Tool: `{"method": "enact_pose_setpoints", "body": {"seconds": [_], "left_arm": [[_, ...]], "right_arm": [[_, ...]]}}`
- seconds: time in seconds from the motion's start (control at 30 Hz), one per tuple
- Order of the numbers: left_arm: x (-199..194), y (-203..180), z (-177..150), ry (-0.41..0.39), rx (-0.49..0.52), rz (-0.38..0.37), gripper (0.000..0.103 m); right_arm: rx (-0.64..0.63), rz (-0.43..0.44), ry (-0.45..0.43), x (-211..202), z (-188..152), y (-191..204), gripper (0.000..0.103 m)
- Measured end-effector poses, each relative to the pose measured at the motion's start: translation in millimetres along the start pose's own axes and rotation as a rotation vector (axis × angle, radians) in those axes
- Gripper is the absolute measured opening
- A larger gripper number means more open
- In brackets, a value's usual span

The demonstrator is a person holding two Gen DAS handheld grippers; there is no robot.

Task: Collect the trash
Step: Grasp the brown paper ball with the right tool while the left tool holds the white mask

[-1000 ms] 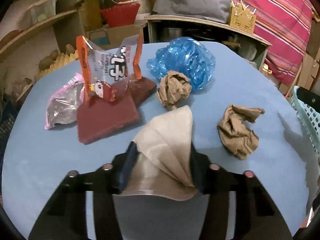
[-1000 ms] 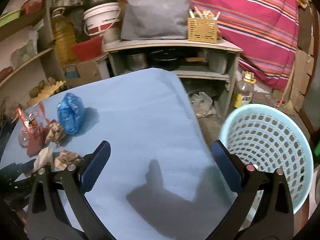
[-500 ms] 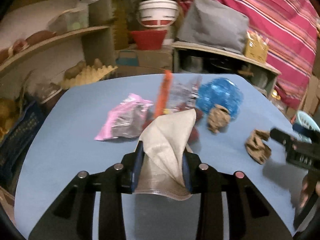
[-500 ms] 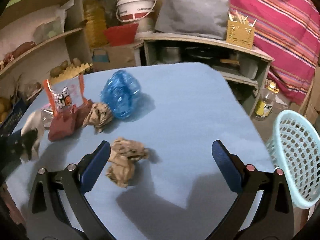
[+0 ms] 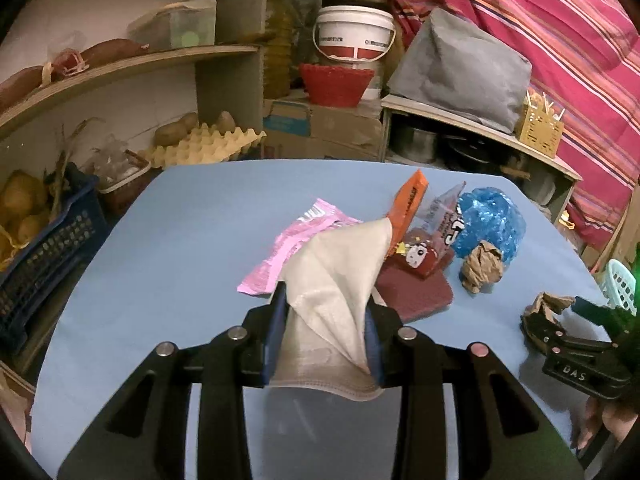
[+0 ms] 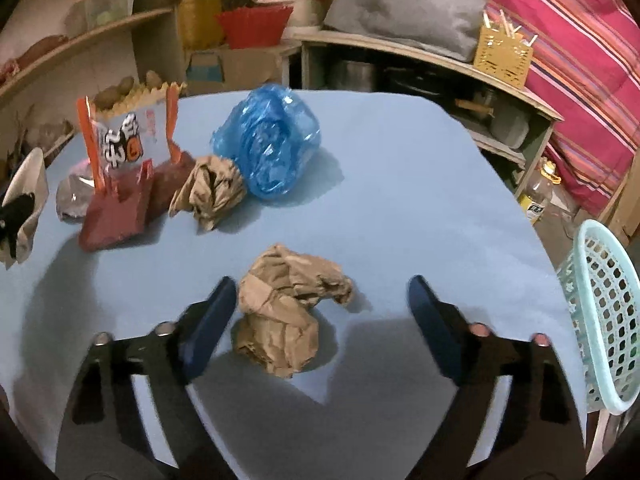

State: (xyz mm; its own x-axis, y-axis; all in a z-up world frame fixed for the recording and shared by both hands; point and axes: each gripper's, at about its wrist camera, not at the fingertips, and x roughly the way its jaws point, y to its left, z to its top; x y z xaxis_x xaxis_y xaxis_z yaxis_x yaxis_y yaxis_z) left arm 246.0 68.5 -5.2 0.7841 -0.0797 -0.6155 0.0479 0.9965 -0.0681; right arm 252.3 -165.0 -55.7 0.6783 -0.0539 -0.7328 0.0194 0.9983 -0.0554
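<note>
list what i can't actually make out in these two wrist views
- Pink wrapper: left wrist view, its near end hidden behind the beige bag held by the left gripper.
- Basket: right wrist view, cut off by the edge, contents unseen.
- Right gripper: blurred; contact with crumpled paper unclear.

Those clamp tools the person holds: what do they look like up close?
Each is matte black plastic, branching into angular struts dotted with round silver rivets. The left gripper and right gripper both end in two flat dark-blue fingers. From the left camera, the right tool's side shows raised letters that look like "DAS". No cables or sleeves show.
</note>
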Motion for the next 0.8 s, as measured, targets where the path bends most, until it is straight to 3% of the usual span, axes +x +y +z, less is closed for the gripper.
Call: {"method": "enact_pose_setpoints", "body": {"seconds": [0.17, 0.47, 0.8], "left_arm": [[1, 3, -1, 0.006, -0.002, 0.005, 0.035], [-3, -2, -2, 0.003, 0.000, -0.001, 0.035], [-22, -44, 5, -0.022, 0.050, 0.016, 0.035]], "right_arm": [[-0.005, 0.028, 0.032, 7, 1, 1, 0.054], [-0.004, 0.072, 0.000, -2, 5, -6, 0.053], [0.065, 0.042, -0.115, -48, 13, -68, 0.053]]}}
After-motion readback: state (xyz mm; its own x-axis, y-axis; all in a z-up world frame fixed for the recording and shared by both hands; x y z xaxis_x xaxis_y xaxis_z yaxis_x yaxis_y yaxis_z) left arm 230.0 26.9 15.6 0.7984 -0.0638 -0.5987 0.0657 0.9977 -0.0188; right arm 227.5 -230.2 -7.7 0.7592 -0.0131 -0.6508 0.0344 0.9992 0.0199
